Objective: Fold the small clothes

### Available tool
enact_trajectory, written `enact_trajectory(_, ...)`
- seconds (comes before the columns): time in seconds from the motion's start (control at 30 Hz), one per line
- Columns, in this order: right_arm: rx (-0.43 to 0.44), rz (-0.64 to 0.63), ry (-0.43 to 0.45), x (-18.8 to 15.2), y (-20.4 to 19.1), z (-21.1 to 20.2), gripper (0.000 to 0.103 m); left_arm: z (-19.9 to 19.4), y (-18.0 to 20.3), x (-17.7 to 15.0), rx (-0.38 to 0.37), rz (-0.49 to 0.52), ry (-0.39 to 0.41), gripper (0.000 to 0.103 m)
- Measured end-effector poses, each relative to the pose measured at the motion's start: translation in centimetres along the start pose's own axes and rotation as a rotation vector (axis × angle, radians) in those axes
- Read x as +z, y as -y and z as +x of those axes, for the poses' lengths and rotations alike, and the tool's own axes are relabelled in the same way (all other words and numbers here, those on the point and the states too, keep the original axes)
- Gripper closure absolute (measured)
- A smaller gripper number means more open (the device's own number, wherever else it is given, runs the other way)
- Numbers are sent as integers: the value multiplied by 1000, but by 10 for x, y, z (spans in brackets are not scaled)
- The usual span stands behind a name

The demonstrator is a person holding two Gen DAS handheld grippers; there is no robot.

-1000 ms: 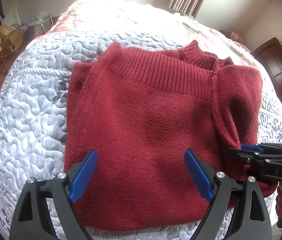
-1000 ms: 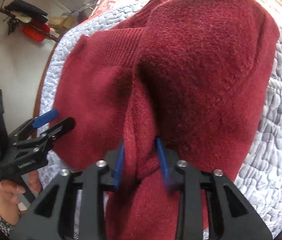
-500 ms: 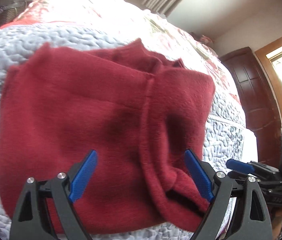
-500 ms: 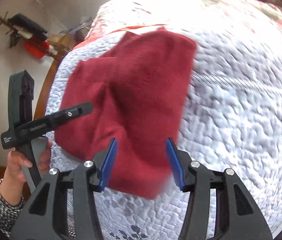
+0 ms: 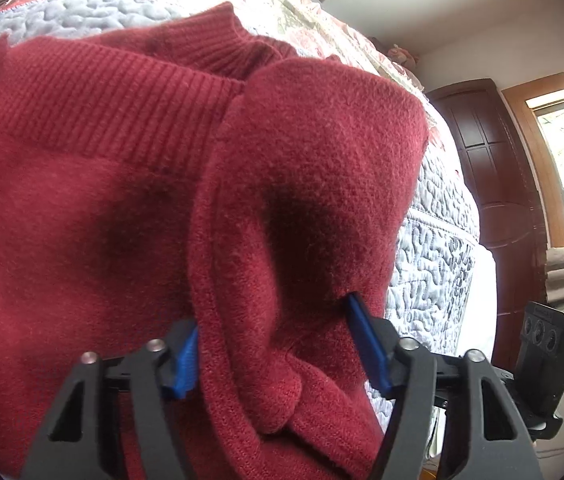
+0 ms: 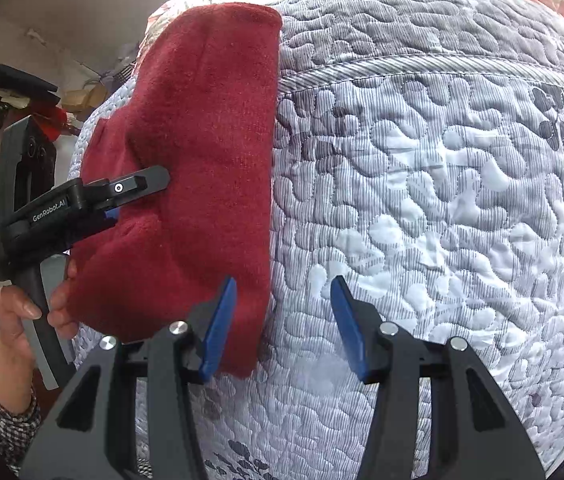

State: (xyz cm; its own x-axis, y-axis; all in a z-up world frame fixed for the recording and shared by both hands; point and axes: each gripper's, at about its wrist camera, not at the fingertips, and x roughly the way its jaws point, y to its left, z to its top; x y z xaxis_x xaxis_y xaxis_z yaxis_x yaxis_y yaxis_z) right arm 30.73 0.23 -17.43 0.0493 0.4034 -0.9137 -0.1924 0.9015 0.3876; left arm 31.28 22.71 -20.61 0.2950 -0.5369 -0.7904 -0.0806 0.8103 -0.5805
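Your left gripper (image 5: 277, 344) now straddles a thick bunched fold of the red sweater (image 5: 101, 208). Its blue pads (image 5: 364, 340) sit against the knit on both sides, partly closed in. It looks like a pinch, tho' I can't say how firm. Half a sec ago those pads were spread wide with the sweater lying flat beyond them, so you've moved in & taken hold.

The sweater lies on the grey quilted bedspread (image 6: 422, 200), ribbed hem & collar toward the far side, w/ its right portion already doubled over.

Moving right: your right gripper (image 6: 284, 324) is spread apart and holds nothing. One pad just overlaps the sweater's right edge; the other sits over bare quilt. A sec ago it was clamped on that same fold, so it's let go & backed off.

Judgement: the fold has been handed from right to left. The next crease likely falls to the left gripper.
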Motion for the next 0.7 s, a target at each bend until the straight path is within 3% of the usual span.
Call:
enact_trajectory(0.13, -3, 7, -6, 0, 2, 7, 53, -8, 6, -2, -3, 32, 36, 84)
enact_trajectory(0.4, -3, 31, -16, 3, -6, 20, 53, -39, 8, -9, -92, 38, 119, 87)
enact_trajectory(0.7, 3, 13, -9, 4, -28, 23, 53, -106, 1, -7, -82, 80, 258, 87)
